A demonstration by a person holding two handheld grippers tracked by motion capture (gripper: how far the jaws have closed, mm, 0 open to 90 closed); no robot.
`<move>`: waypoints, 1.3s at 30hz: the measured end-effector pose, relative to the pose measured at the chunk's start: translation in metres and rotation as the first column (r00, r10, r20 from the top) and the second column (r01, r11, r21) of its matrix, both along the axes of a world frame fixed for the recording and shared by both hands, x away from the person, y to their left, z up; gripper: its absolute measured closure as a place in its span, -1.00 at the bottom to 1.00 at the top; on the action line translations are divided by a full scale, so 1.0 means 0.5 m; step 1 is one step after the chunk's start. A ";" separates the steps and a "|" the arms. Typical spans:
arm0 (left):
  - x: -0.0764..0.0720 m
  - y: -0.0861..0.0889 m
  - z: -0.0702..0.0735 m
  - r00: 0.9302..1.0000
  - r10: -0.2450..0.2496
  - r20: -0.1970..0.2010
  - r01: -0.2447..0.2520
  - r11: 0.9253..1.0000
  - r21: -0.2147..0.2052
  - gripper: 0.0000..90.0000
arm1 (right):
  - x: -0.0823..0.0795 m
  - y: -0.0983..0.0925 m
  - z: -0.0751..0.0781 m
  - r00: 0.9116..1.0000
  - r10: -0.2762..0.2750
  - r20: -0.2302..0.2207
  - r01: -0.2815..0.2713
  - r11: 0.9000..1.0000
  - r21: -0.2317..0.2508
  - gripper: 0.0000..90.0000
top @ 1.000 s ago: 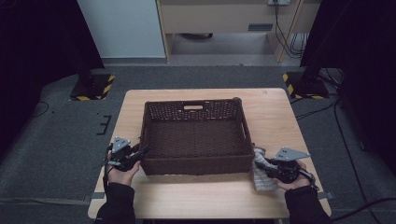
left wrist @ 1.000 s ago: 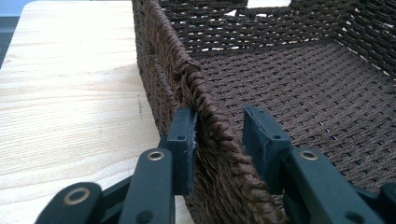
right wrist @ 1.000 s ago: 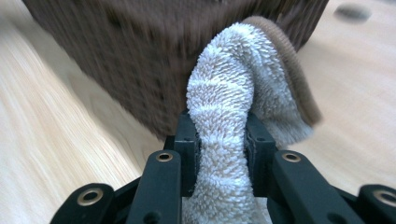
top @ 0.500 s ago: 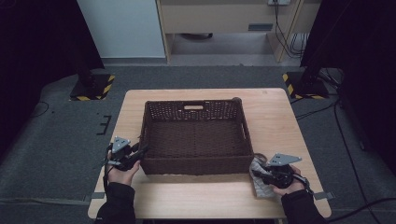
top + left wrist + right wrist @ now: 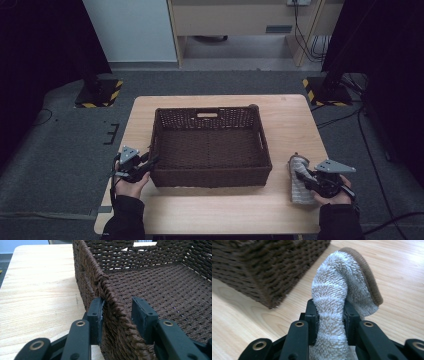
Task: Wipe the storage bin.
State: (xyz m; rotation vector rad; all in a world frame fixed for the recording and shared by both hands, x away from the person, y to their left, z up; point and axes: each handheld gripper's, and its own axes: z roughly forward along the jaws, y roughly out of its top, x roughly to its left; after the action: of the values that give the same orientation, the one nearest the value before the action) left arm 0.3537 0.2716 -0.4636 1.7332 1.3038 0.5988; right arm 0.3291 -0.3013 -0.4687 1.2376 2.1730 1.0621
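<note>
The right hand-held gripper point(image 5: 304, 179) was clamped on a folded grey towel point(image 5: 337, 297) near the bench's point(image 5: 210, 215) front right corner, just off the basket's point(image 5: 210, 177) front right corner, so the basket's open top lay up and toward the bench's left from it. The left hand-held gripper point(image 5: 117, 312) straddled the basket's left wall at the front left corner, its jaws just having opened, one pad against the outside, the other clear of the weave inside. The basket's long axis ran side to side, its floor bare, and I judged the right hand nearer with free room over the rim.
</note>
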 end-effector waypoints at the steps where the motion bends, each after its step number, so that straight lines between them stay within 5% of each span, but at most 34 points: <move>1: 0.000 0.000 0.000 1.000 0.000 0.000 0.000 1.000 -0.001 0.35 | 0.001 -0.003 -0.003 1.000 -0.007 -0.002 0.007 1.000 -0.006 0.59; 8: 0.001 0.002 0.000 1.000 0.001 0.002 -0.001 1.000 -0.002 0.35 | 0.014 -0.017 -0.036 0.997 -0.065 -0.037 0.063 0.996 -0.059 0.57; 15: 0.001 0.002 -0.001 1.000 -0.004 0.006 0.004 1.000 -0.001 0.34 | 0.024 -0.021 -0.056 0.996 -0.087 -0.032 0.085 0.995 -0.048 0.45; 18: 0.001 0.002 0.000 1.000 -0.005 0.007 0.005 1.000 0.004 0.34 | 0.030 -0.013 -0.061 0.996 -0.086 -0.022 0.084 0.994 -0.065 0.23; 23: 0.002 0.002 0.000 1.000 -0.007 0.004 0.007 1.000 0.006 0.38 | 0.031 -0.010 -0.047 0.995 -0.101 0.015 0.101 0.994 -0.047 0.03; 39: 0.009 0.008 0.002 1.000 -0.008 -0.003 0.008 1.000 -0.005 0.59 | 0.036 0.012 0.032 0.985 -0.074 0.159 0.066 0.996 0.059 -0.02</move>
State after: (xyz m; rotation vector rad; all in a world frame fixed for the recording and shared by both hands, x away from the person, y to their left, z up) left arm 0.3585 0.2757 -0.4626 1.7349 1.2989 0.5890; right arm 0.3470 -0.2954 -0.4529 1.1985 1.9784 1.1554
